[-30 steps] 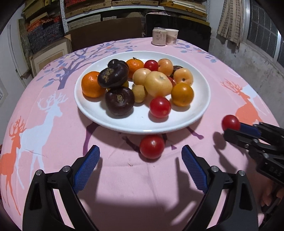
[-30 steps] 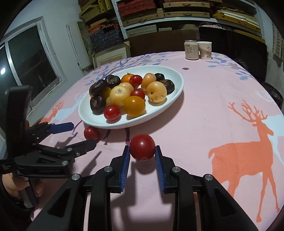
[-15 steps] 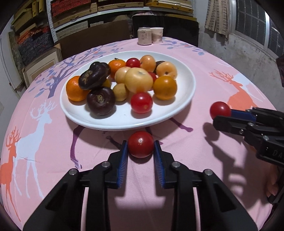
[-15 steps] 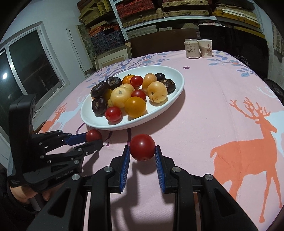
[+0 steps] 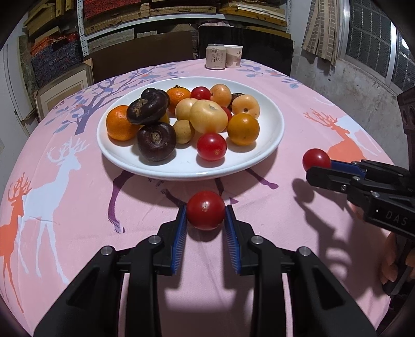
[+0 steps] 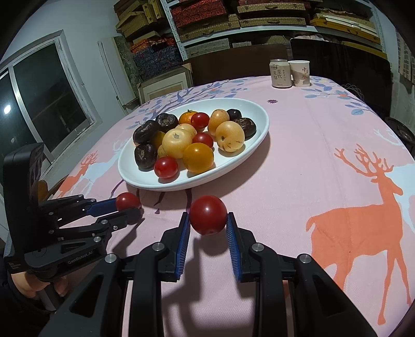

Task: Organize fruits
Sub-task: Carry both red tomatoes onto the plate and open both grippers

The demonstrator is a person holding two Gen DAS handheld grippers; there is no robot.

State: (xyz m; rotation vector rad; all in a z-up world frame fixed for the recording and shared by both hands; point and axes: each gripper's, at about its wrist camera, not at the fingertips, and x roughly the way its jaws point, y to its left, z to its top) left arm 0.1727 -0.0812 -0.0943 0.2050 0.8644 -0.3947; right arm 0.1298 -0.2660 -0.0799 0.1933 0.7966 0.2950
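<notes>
Now left claw [image 5: 205, 220] grips a tomato [image 5: 205, 210] near plate [image 5: 269, 145]; right claw [image 6: 208, 225] grips another tomato [image 6: 208, 214].

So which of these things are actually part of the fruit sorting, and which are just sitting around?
Part of the job:
- left gripper, shut on a red tomato
- right gripper, shut on another red tomato
- white plate piled with mixed fruit

Just lying about:
- drink can
- paper cup
- pink deer tablecloth
- shelves of boxes
</notes>
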